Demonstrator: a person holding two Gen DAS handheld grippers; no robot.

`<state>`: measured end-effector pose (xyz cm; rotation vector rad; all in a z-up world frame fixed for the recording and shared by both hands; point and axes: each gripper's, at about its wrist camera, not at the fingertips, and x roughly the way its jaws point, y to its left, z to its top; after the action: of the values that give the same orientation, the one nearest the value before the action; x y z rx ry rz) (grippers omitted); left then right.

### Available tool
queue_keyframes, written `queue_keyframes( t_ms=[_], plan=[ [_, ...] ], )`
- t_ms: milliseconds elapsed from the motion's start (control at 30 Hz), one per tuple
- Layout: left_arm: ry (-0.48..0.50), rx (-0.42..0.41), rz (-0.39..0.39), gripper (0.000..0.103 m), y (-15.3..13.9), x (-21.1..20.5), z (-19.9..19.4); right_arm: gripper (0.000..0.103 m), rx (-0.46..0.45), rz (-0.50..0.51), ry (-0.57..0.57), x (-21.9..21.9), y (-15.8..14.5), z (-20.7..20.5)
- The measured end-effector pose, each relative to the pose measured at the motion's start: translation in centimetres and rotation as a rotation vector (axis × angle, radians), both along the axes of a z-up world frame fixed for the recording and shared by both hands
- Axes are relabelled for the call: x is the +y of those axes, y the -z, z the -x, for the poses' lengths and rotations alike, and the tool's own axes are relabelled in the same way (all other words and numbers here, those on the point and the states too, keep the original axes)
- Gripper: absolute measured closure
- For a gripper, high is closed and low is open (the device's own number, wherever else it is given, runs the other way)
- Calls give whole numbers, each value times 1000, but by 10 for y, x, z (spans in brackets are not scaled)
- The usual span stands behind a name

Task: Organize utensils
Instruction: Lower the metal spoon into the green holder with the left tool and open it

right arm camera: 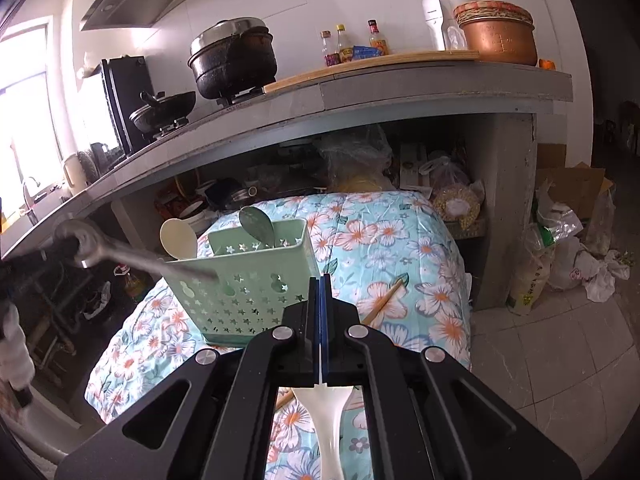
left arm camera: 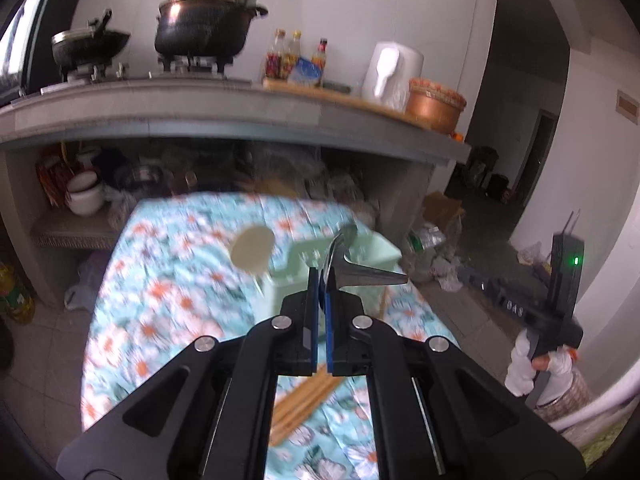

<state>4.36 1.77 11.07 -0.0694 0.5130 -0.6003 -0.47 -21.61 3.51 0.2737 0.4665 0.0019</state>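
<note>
pinching a metal spoon (left arm camera: 340, 258) between its blue pads, the left claw (left arm camera: 322, 280) hangs above the floral table (left arm camera: 160, 300), the view blurred. only the right wrist view shows the right claw (right arm camera: 320, 292) pressed thin on a white plastic spoon (right arm camera: 328, 420) — and the green basket (right arm camera: 244, 280) sharply, holding a cream paddle (right arm camera: 178, 238) and a grey spoon (right arm camera: 256, 224). chopsticks (right arm camera: 382, 302) lie beside it. beyond, a black pot (right arm camera: 234, 60) stands on the stove.

Steel ladle (left arm camera: 352, 268) above green caddy (right arm camera: 248, 280)
</note>
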Motion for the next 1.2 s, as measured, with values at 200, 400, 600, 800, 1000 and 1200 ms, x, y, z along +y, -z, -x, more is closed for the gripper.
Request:
queue_keyframes(
  t_ms=[200, 400, 600, 800, 1000, 1200],
  plan=[
    [-87, -81, -138, 101, -22, 5, -20, 103, -5, -11, 1, -3, -1, -2],
    [-137, -40, -285, 101, -10, 0, -52, 103, -9, -14, 0, -6, -3, -1],
    [-140, 10, -409, 101, 14, -17, -82, 103, -42, -1, -8, -6, -10, 2],
    [-124, 42, -465, 101, 32, -33, -98, 103, -79, -4, -17, -9, -25, 3],
    [-114, 38, -480, 100, 32, -43, -99, 103, -129, -11, -34, -13, -45, 3],
    [-95, 37, -527, 100, 29, -47, -101, 103, -136, -28, -52, -15, -55, 3]
  ],
)
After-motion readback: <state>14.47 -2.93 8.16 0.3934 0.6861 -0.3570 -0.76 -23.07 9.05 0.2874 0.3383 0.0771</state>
